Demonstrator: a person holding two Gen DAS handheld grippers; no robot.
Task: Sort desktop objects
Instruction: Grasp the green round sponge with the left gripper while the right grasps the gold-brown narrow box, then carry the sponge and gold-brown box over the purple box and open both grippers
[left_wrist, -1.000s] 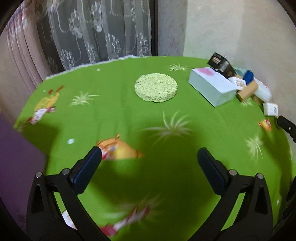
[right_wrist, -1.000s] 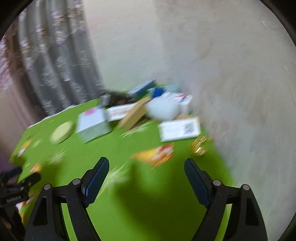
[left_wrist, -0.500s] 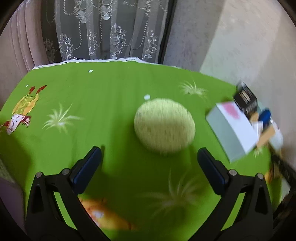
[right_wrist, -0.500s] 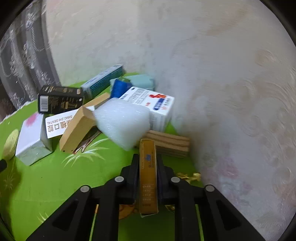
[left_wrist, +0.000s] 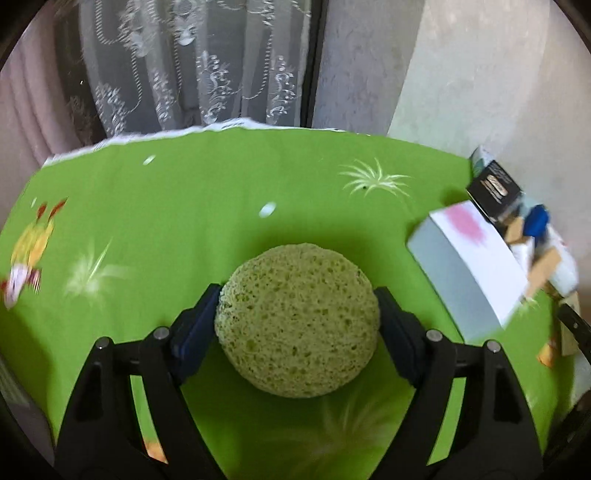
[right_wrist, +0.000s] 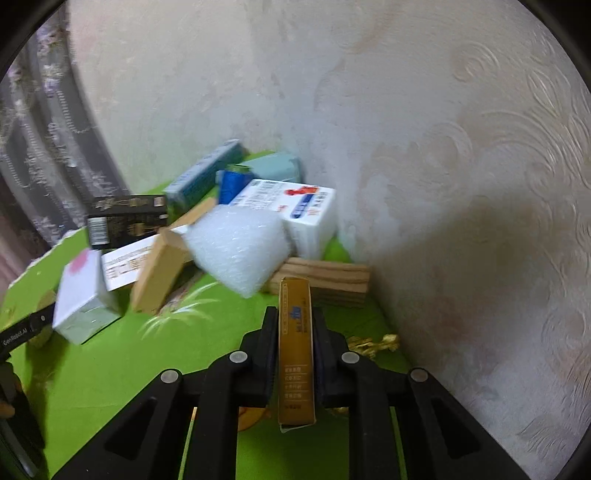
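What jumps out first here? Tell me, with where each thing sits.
The round green sponge fills the left wrist view, squeezed between the left gripper pads over the green tablecloth. In the right wrist view, the right gripper clamps a slim gold box upright. Beyond it, boxes and a white foam block pile against the wall.

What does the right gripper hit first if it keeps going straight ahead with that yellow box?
Probably the wooden block lying against the wall, directly beyond the tip of the yellow box held in the right gripper. The white foam piece sits just left of that line. Depth is uncertain.
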